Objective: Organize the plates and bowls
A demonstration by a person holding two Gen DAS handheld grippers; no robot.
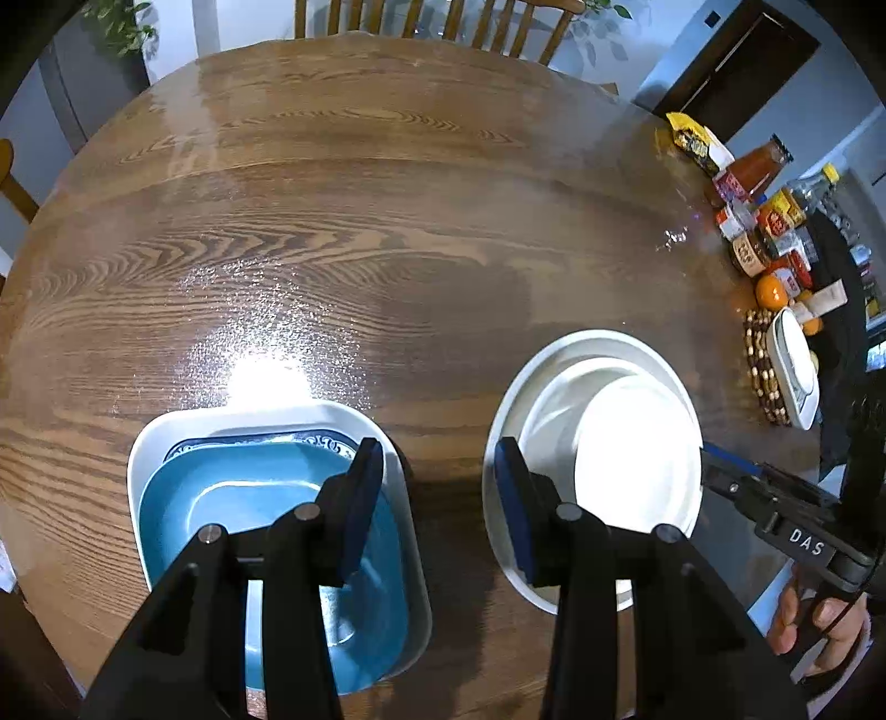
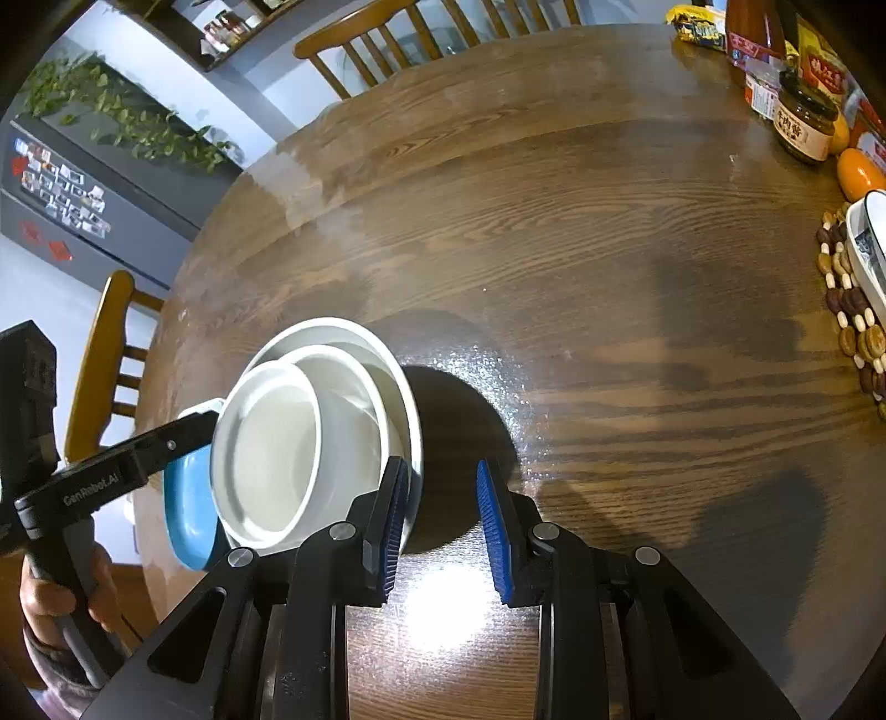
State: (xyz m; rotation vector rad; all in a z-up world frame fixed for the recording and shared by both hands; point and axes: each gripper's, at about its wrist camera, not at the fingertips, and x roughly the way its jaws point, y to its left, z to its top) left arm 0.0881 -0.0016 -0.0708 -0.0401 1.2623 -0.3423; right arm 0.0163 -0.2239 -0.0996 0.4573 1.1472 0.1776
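Two stacks stand near the front of the round wooden table (image 1: 343, 232). On the left, a teal square dish (image 1: 266, 515) lies on a blue-patterned plate inside a white square plate (image 1: 243, 421). On the right, white round bowls (image 1: 609, 421) nest in a wide white bowl (image 2: 354, 338). My left gripper (image 1: 439, 501) hangs open over the bare gap between the stacks, one pad over each stack's edge. My right gripper (image 2: 443, 526) is open just right of the round stack (image 2: 288, 443), its left pad beside the rim, with only table between the pads. It shows again as my right gripper (image 1: 714, 468) by the bowls' right side.
Jars, sauce bottles, a snack packet (image 1: 695, 141) and oranges (image 1: 772, 291) crowd the table's right edge. A white dish (image 1: 797, 371) sits there on a beaded trivet (image 2: 853, 310). Wooden chairs (image 2: 387, 44) ring the table. A hand (image 1: 814, 631) grips the right tool.
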